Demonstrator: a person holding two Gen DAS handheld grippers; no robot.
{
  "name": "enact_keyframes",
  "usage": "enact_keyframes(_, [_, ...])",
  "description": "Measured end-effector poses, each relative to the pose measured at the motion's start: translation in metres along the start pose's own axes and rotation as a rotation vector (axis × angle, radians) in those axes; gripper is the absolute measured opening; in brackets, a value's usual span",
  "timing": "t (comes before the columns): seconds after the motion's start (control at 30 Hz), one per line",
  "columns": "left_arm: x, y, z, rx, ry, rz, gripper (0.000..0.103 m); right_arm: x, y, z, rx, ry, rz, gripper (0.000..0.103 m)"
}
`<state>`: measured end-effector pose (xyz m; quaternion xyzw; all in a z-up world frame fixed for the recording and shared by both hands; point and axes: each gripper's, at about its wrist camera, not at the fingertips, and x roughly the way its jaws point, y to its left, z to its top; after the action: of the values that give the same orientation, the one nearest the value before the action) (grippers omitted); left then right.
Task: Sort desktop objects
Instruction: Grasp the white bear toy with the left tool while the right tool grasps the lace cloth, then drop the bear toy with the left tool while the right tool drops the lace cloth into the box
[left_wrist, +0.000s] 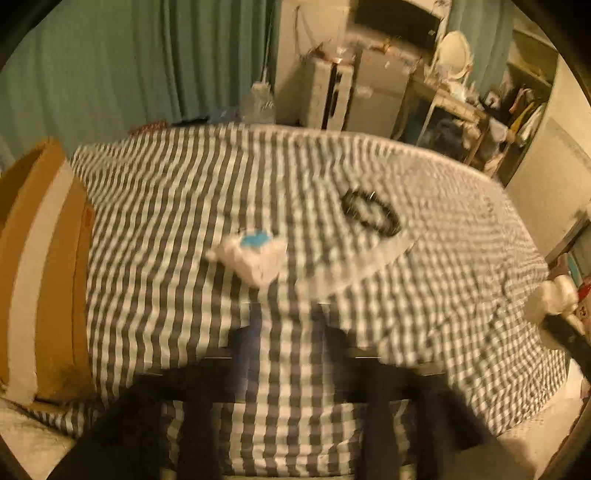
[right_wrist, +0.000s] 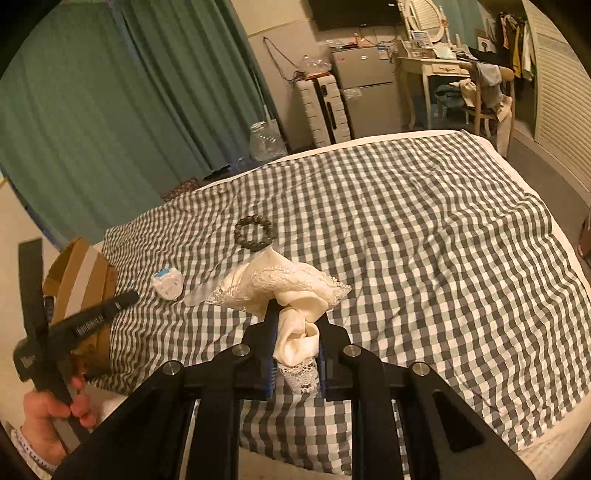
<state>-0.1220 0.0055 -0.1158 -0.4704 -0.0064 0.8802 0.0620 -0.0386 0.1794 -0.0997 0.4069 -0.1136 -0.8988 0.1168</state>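
My right gripper (right_wrist: 295, 314) is shut on a cream lace-trimmed cloth (right_wrist: 284, 288) and holds it above the checkered bed (right_wrist: 424, 240). The cloth also shows at the right edge of the blurred left wrist view (left_wrist: 554, 299). A dark bead bracelet (right_wrist: 253, 229) (left_wrist: 371, 214), a white packet with a blue spot (right_wrist: 168, 282) (left_wrist: 253, 254) and a clear flat strip (right_wrist: 201, 293) (left_wrist: 358, 266) lie on the bed. My left gripper (left_wrist: 286, 325) hangs open and empty above the near bed edge; it also shows in the right wrist view (right_wrist: 125, 299).
An open cardboard box (left_wrist: 44, 266) (right_wrist: 79, 280) stands at the bed's left side. Green curtains (right_wrist: 110, 92), a white suitcase (right_wrist: 325, 107), a small fridge (right_wrist: 369, 92) and a dressing table (right_wrist: 436, 70) stand beyond the bed.
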Motion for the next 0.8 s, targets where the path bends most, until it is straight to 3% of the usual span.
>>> enact_keyframes(0.03, [0.003,0.003,-0.001,-0.016,-0.001,0.017,0.093,0.0,0.0,0.0,0.0,-0.001,0.003,0.016])
enact_keyframes(0.07, [0.005,0.005,0.0,-0.033,-0.019,0.04,0.097,0.001,-0.002,0.0,0.003,-0.001,0.007,0.016])
enact_keyframes(0.3, [0.06,0.033,0.031,-0.217,0.025,0.049,0.097,0.029,-0.014,-0.001,0.041,0.042,0.017,0.016])
enact_keyframes(0.4, [0.083,0.045,0.038,-0.296,0.03,0.002,0.097,0.048,-0.022,-0.005,0.075,0.079,0.022,0.016])
enact_keyframes(0.5, [0.101,0.048,0.038,-0.295,0.036,0.011,0.097,0.065,-0.031,-0.008,0.116,0.114,0.081,0.016])
enact_keyframes(0.53, [0.106,0.048,0.037,-0.28,0.039,0.027,0.093,0.068,-0.032,-0.009,0.124,0.117,0.085,0.016])
enact_keyframes(0.6, [0.107,0.053,0.033,-0.294,0.04,0.0,0.062,0.075,-0.031,-0.011,0.126,0.134,0.088,0.016])
enact_keyframes(0.73, [0.086,0.069,0.026,-0.372,0.017,-0.076,0.061,0.08,-0.027,-0.016,0.108,0.15,0.074,0.016])
enact_keyframes(0.8, [0.052,0.076,0.025,-0.396,-0.031,-0.126,0.061,0.074,-0.023,-0.016,0.093,0.137,0.066,0.016])
